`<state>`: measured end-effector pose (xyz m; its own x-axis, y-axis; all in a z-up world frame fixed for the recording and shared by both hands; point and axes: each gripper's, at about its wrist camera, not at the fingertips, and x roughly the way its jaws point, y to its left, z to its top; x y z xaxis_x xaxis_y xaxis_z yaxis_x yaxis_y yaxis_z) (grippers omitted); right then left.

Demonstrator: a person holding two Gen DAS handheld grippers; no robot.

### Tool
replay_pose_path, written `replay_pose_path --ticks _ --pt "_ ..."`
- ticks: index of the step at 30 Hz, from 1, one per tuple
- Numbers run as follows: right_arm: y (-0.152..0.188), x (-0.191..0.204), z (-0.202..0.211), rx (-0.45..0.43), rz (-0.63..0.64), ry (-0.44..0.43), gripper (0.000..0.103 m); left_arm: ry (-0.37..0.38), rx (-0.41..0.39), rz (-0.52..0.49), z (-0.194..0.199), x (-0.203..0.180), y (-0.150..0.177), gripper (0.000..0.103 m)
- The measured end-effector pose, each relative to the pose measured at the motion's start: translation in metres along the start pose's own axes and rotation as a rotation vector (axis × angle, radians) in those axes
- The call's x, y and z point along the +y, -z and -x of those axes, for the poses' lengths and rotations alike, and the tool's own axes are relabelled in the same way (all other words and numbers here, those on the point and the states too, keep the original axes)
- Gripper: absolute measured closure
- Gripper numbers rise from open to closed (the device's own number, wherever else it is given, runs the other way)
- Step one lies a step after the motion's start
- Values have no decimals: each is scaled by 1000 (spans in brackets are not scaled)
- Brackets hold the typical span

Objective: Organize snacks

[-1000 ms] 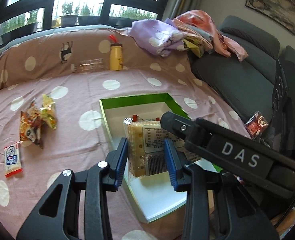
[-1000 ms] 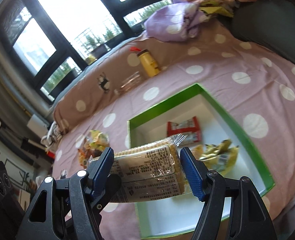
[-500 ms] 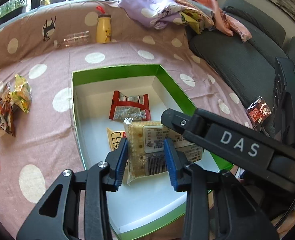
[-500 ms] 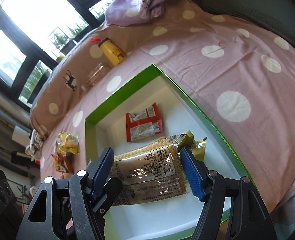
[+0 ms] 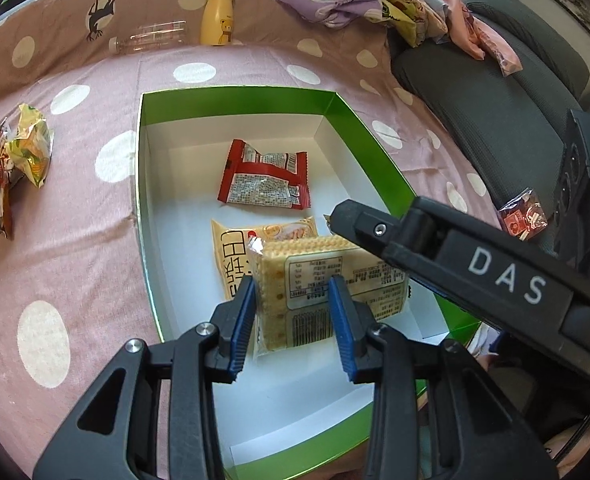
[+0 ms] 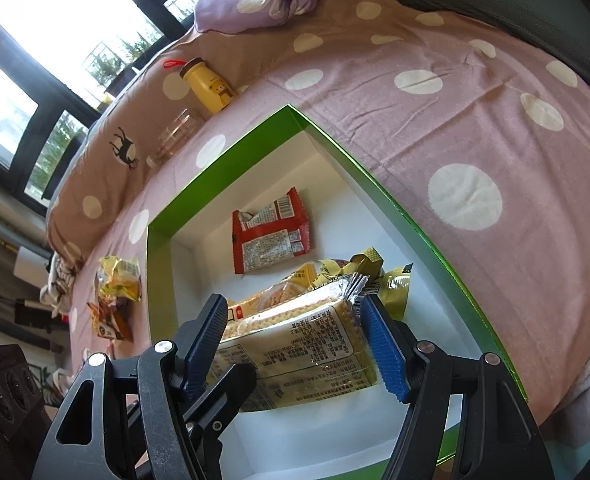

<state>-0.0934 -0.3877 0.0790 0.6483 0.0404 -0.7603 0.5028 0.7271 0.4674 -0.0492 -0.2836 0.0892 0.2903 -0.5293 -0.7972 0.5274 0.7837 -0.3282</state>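
A clear-wrapped cracker pack (image 5: 315, 288) is held by both grippers over the green-rimmed white box (image 5: 231, 94). My left gripper (image 5: 293, 316) is shut across the pack's short side. My right gripper (image 6: 295, 340) is shut on the same cracker pack (image 6: 307, 344) along its length, low inside the box (image 6: 375, 178). A red snack packet (image 5: 263, 178) lies flat at the back of the box, also in the right wrist view (image 6: 269, 236). A yellow packet (image 5: 231, 256) lies under the crackers.
Loose snack bags (image 5: 19, 160) lie on the pink dotted bedspread left of the box, also in the right wrist view (image 6: 115, 300). A yellow bottle (image 5: 217, 20) and a clear bottle (image 5: 151, 36) stand at the back. A grey sofa (image 5: 495, 92) with a small red packet (image 5: 521, 216) is at right.
Both grippers have carried the cracker pack forward and down into the box. The red and yellow packets inside have come into full view.
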Motion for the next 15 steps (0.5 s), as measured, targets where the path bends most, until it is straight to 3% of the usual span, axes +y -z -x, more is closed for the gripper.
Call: replay_pose_path --ticks 15 --pt "0 -2 -8 16 -6 47 31 -66 22 -5 -12 0 -5 63"
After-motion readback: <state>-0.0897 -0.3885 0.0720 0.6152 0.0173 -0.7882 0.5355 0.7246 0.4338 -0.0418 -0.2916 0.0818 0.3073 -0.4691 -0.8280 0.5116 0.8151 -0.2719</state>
